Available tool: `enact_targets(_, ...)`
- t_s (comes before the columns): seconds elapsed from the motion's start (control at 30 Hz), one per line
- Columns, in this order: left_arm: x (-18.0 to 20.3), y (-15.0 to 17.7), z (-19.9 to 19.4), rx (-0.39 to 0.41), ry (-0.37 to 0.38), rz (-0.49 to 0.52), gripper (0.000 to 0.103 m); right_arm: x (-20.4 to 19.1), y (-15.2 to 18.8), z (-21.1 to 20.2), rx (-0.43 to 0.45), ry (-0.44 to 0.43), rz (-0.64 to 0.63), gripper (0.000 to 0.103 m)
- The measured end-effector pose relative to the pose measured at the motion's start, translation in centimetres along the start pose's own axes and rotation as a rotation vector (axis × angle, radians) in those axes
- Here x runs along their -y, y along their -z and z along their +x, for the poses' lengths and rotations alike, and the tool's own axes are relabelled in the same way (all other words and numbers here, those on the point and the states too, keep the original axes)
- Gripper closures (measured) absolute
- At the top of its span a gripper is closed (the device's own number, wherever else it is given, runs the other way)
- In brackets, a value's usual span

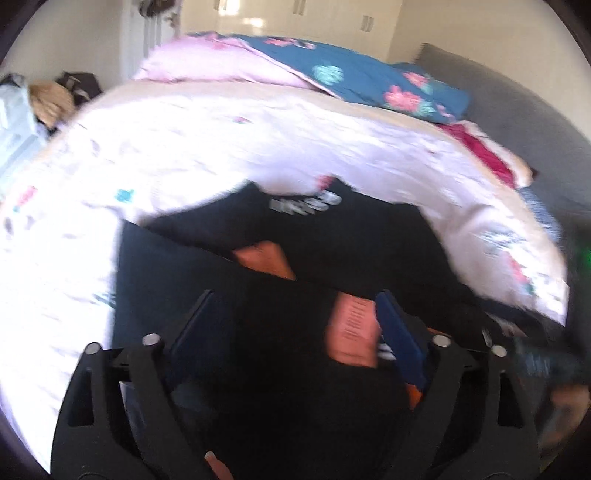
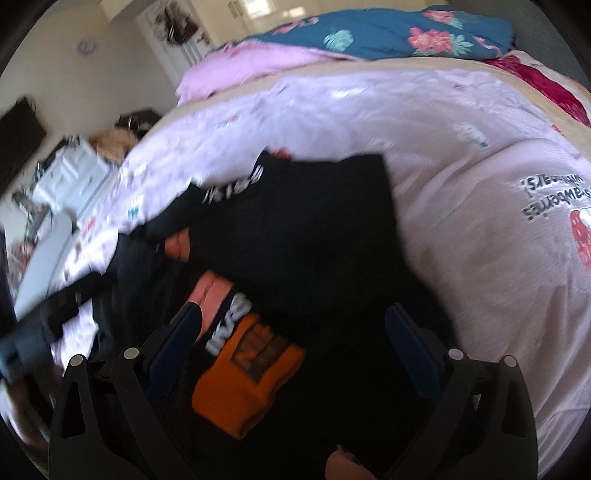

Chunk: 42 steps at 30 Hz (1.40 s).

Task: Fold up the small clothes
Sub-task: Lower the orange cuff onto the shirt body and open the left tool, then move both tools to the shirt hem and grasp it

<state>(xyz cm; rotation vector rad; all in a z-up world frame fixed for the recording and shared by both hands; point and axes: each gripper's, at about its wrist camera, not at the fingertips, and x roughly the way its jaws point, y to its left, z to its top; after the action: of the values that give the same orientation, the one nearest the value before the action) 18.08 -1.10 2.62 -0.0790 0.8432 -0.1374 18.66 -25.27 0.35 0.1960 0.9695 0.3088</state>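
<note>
In the left wrist view, the left gripper (image 1: 295, 325) was seen with its jaws spread wide, the blue-padded fingers (image 1: 400, 339) standing well apart. A black garment (image 1: 332, 240) with white lettering and orange patches was spread on the bed beneath and ahead of them. Black cloth filled the gap between the two fingers, but no pad could be seen pressing on it. An orange label (image 1: 354, 332) with dark print was seen just beside the inner face of the right-hand finger; whether it touched the pad could not be told through the blur. The garment was laid on a pale pink bedsheet (image 1: 221, 147) with small prints. Farther back, a teal floral quilt (image 1: 351, 77) was piled against a grey headboard (image 1: 517, 110).

In the right wrist view, the right gripper (image 2: 295, 332) was likewise shown with its jaws spread, the fingers (image 2: 413, 339) standing apart on either side of the same black garment (image 2: 303, 229). An orange printed patch (image 2: 251, 373) of the garment was seen between the fingers, nearer the left-hand one, with white lettering just above it. No pad was seen closed on the cloth. A pale pink printed top (image 2: 517, 258) was laid to the right of the garment, on the bedsheet (image 2: 369, 110). The quilt (image 2: 406, 33) was seen at the far end of the bed. The picture was blurred.
</note>
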Motion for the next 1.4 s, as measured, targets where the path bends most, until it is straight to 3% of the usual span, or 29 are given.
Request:
enact_targets(0.13,-2.6,-0.2,0.6,0.016,-0.03,-0.041,0.02,-0.8,1.9,1.6,-0.054,0.056,-0.005,0.008)
enact_targets(0.17,-3.3,0.0,0.8,0.012,-0.025,-0.057,0.02,-0.8,2.2,2.0,-0.06,0.067,0.001,0.021)
enact_targets(0.23,-4.5,0.2,1.2,0.001,-0.031,-0.084,0.02,-0.8,2.7,2.7,-0.07,0.081,0.001,0.033)
enact_targets(0.33,-6.6,0.0,0.8,0.023,-0.05,-0.138,0.02,-1.4,2.9,2.4,-0.03,0.085,-0.024,0.07)
enact_targets(0.37,-7.3,-0.1,0.5,0.036,-0.06,-0.158,0.02,-1.9,2.8,2.0,0.0,0.068,-0.044,0.095)
enact_targets(0.57,-11.2,-0.6,-1.1,0.091,-0.096,-0.282,0.017,-4.9,1.6,-1.8,0.171,-0.005,-0.192,0.095)
enact_targets(0.7,-12.2,-0.6,-1.4,0.097,-0.102,-0.311,0.017,-6.2,-0.5,-3.2,0.225,-0.029,-0.245,0.096)
enact_targets(1.03,-10.4,-1.0,-1.1,0.107,-0.16,-0.219,0.017,-7.5,-6.4,-7.1,0.431,-0.005,-0.351,0.097)
enact_targets(1.17,-9.7,-1.0,-0.5,0.097,-0.167,-0.191,0.017,-5.3,-6.5,-5.0,0.4,0.046,-0.306,0.103)
enact_targets(1.27,-9.1,-0.9,0.0,0.086,-0.166,-0.171,0.017,-4.4,-6.2,-3.1,0.369,0.133,-0.306,0.103)
enact_targets(1.4,-8.3,-0.9,0.6,0.075,-0.164,-0.146,0.017,-3.5,-5.7,-1.1,0.307,0.186,-0.29,0.103)
